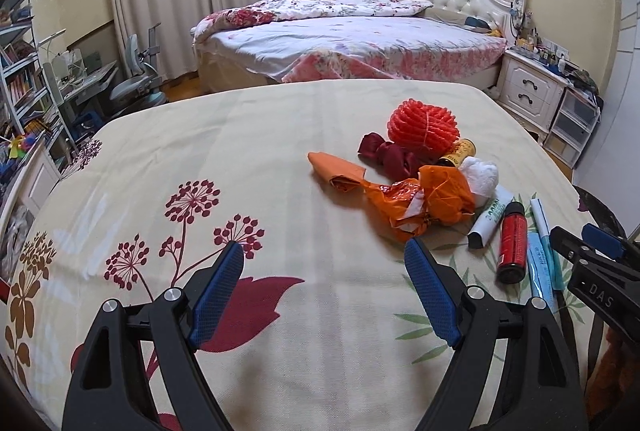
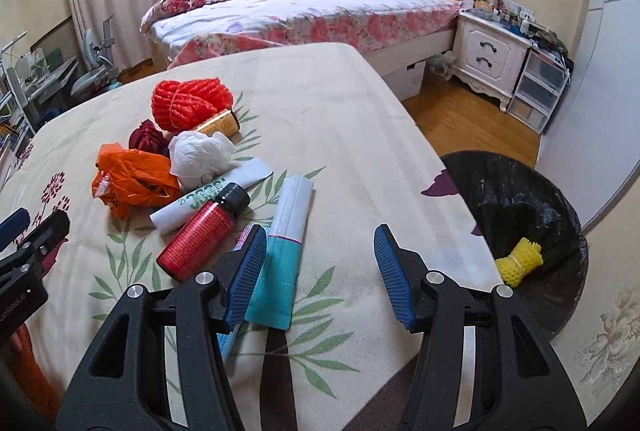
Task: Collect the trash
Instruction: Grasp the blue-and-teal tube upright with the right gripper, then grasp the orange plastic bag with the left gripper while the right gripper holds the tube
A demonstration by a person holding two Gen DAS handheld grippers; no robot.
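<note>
Both jaws spread, empty: left gripper (image 1: 324,251) faces orange bag (image 1: 416,199) at 1 o'clock; right gripper (image 2: 320,235) hovers beside teal pouch (image 2: 280,255), bin (image 2: 520,207) at 3 o'clock for drop-off.

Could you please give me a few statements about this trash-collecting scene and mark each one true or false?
1. Both grippers are open and hold nothing. True: the left gripper and the right gripper each have their fingers spread with nothing between them.
2. The trash bin is empty. False: the black-lined trash bin already holds a yellow foam net.
3. The red bottle lies on its side. True.
4. The orange plastic bag is in the bin. False: it lies on the table cloth among the other trash.
5. The red foam net sits nearer the right gripper than the red bottle does. False: it is farther away.
</note>
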